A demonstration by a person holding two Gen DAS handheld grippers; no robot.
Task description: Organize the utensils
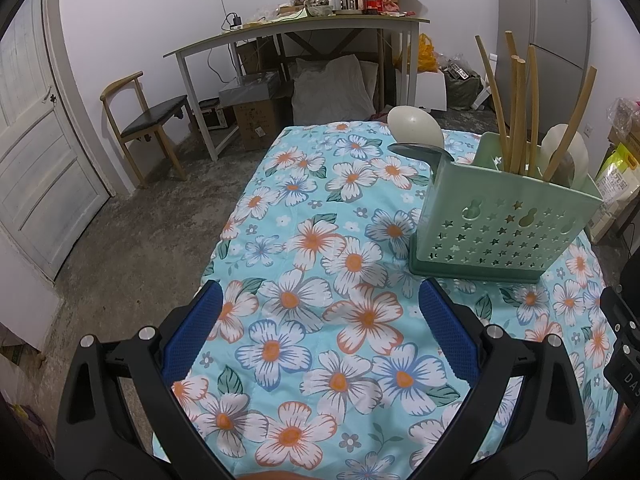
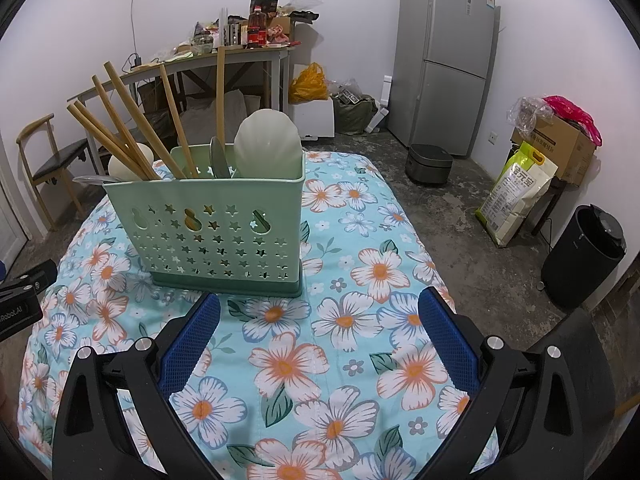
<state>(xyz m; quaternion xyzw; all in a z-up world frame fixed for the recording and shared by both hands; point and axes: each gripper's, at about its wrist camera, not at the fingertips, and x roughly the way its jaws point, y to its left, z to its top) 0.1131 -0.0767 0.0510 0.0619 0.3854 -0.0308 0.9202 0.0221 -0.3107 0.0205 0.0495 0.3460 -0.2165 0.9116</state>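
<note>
A pale green utensil holder (image 1: 504, 224) (image 2: 216, 232) with star cut-outs stands upright on the floral tablecloth (image 1: 320, 320) (image 2: 340, 340). It holds several wooden chopsticks (image 1: 520, 120) (image 2: 124, 136), a white ladle (image 2: 266, 144) (image 1: 570, 156) and a metal spoon (image 2: 218, 158). A second white spoon (image 1: 414, 124) (image 2: 124, 166) and a metal spoon (image 1: 420, 152) (image 2: 94, 179) stick out at its left end. My left gripper (image 1: 320, 308) is open and empty, short of the holder's left side. My right gripper (image 2: 320, 316) is open and empty, just in front of the holder's right end.
A wooden chair (image 1: 148, 120), a cluttered desk (image 1: 296, 28) with boxes under it and a white door (image 1: 36, 160) lie beyond the table. A grey fridge (image 2: 444, 60), a rice cooker (image 2: 428, 162), a rice bag (image 2: 516, 192) and a black bin (image 2: 584, 256) stand on the right.
</note>
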